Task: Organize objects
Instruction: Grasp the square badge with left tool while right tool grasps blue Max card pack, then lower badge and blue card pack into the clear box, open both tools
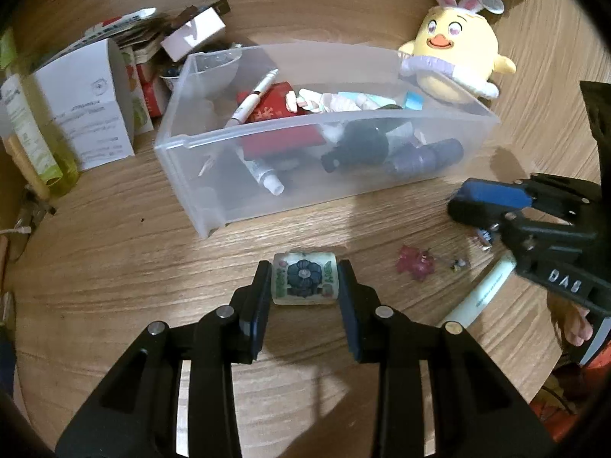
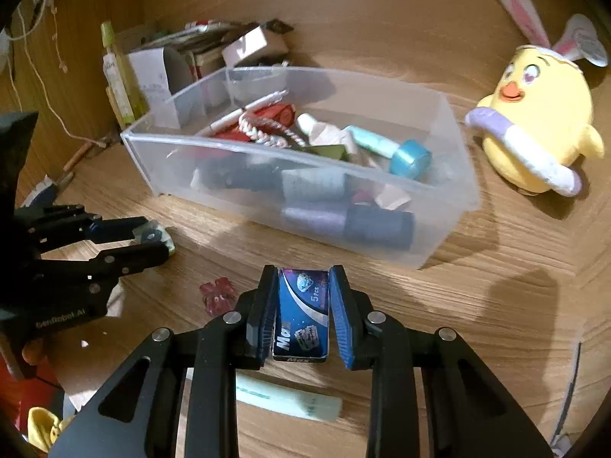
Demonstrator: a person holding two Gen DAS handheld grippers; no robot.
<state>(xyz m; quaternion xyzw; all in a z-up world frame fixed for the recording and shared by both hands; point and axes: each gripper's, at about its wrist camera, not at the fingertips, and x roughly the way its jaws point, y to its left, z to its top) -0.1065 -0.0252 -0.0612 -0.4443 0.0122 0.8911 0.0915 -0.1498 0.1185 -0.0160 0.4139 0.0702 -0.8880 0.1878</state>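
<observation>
The wooden table (image 1: 114,267) carries a clear bin (image 1: 305,175), yellow plush chick (image 1: 456,61), and red trinket (image 1: 414,265).

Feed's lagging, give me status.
Left gripper shut on flower-print roll. Right gripper shut on blue box. Clear bin ahead, path unobstructed.

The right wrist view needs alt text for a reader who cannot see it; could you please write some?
The right gripper is shut on a small blue box above a wooden table. Ahead stands a clear plastic bin full of small items, with a yellow chick plush to its right. At left, the left gripper holds a flower-patterned roll.
</observation>
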